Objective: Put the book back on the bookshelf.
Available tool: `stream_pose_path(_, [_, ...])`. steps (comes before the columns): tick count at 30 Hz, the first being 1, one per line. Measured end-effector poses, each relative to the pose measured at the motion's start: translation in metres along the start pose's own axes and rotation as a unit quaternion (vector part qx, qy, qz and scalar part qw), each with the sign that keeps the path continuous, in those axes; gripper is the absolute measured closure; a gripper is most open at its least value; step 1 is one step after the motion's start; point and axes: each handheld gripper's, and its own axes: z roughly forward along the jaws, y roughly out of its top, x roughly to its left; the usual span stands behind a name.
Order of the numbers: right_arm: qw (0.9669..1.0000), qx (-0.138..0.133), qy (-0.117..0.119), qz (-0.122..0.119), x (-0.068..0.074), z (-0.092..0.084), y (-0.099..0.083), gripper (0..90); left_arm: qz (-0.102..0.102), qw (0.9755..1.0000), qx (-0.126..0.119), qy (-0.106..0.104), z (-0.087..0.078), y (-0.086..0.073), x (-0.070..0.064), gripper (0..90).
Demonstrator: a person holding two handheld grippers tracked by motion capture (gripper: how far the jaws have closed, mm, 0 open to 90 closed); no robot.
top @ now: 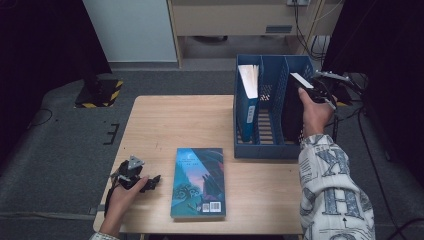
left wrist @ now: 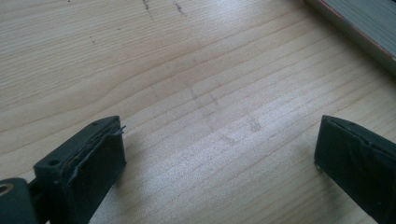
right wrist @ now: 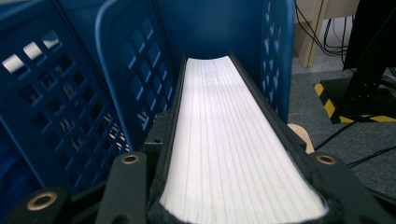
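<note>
At the right of the high view, the right gripper clamps a thick black-covered book, upright in the right slot of the blue plastic file rack; release likely follows. The left gripper rests wide open at lower left on the wooden table

Left tool open and low, right tool clamped, raised

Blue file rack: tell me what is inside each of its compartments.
The blue file rack has a blue book upright in its left compartment, while the right gripper holds a black book in the right one. The middle compartment looks empty; its floor is partly hidden.
</note>
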Motion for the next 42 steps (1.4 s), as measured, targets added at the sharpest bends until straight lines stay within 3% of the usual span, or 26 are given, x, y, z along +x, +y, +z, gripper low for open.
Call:
stream_pose_path(14, [1.0, 0.007, 0.0, 0.005, -0.004, 0.0, -0.008, 52.4, 0.001, 1.0, 0.0, -0.001, -0.001, -0.001, 0.0, 0.7])
stream_pose_path(28, [0.9988, 0.045, -0.005, -0.021, 0.004, -0.018, -0.02, 51.6, 0.004, 1.0, 0.002, -0.002, -0.001, -0.001, 0.0, 0.7])
stream_pose_path(39, [0.9987, 0.047, -0.005, -0.018, 0.01, -0.02, -0.029, 49.3, 0.005, 1.0, 0.002, -0.003, -0.001, -0.001, -0.001, 0.7])
stream_pose_path(42, [0.9991, 0.043, 0.0, 0.0, 0.009, -0.02, -0.029, 47.4, 0.005, 1.0, 0.002, -0.003, -0.001, -0.001, -0.001, 0.7])
